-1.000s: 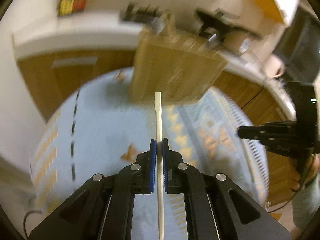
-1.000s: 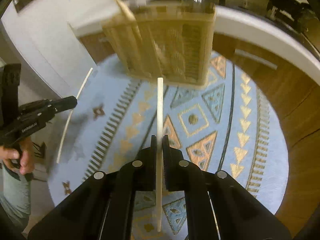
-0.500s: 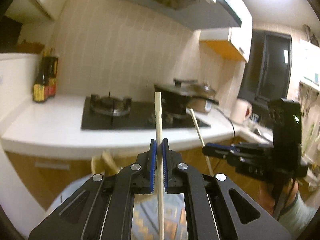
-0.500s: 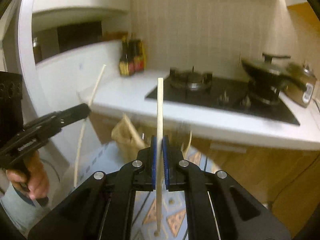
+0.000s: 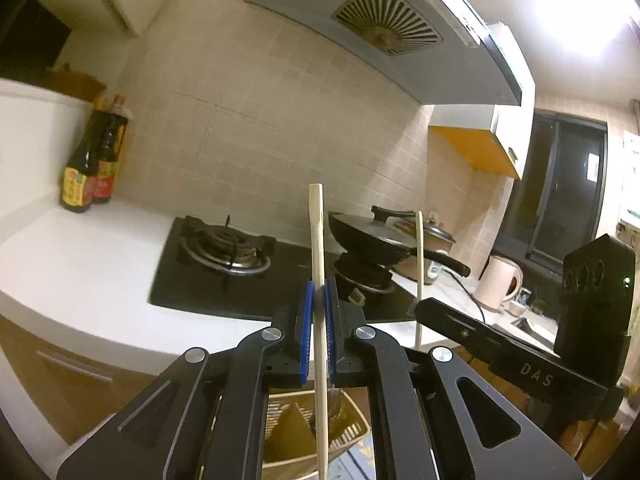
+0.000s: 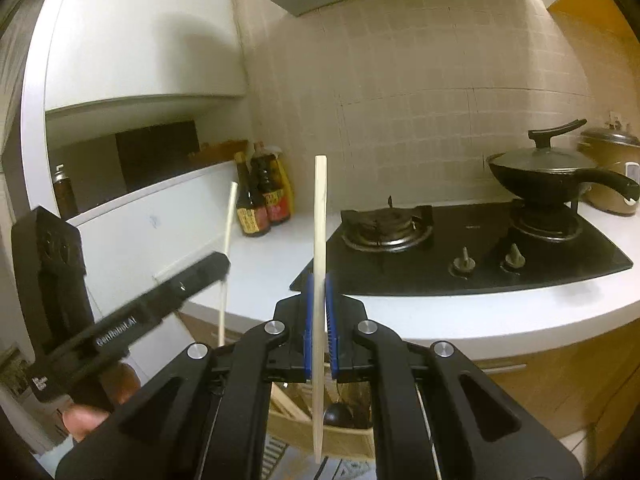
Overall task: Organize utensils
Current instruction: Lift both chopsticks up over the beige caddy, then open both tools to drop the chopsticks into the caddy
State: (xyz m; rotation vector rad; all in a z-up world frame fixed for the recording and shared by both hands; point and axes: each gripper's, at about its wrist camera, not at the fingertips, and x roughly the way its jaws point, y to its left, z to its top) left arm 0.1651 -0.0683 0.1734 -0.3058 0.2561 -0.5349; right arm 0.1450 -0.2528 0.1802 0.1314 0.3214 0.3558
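Note:
My left gripper is shut on a pale chopstick that stands upright between its blue pads. My right gripper is shut on a second pale chopstick, also upright. Each gripper shows in the other's view: the right one with its chopstick to the right, the left one with its chopstick to the left. A beige utensil basket sits low beneath both grippers; it also shows in the right wrist view. The lower chopstick ends hang over it.
A white counter carries a black gas stove, a lidded black pan, sauce bottles, a rice cooker and a white kettle. A range hood hangs above. Wooden cabinets are below.
Both grippers have tilted up from looking down at the patterned rug and basket to facing the kitchen counter and wall. Each still holds its chopstick. The basket has dropped to the bottom of both views.

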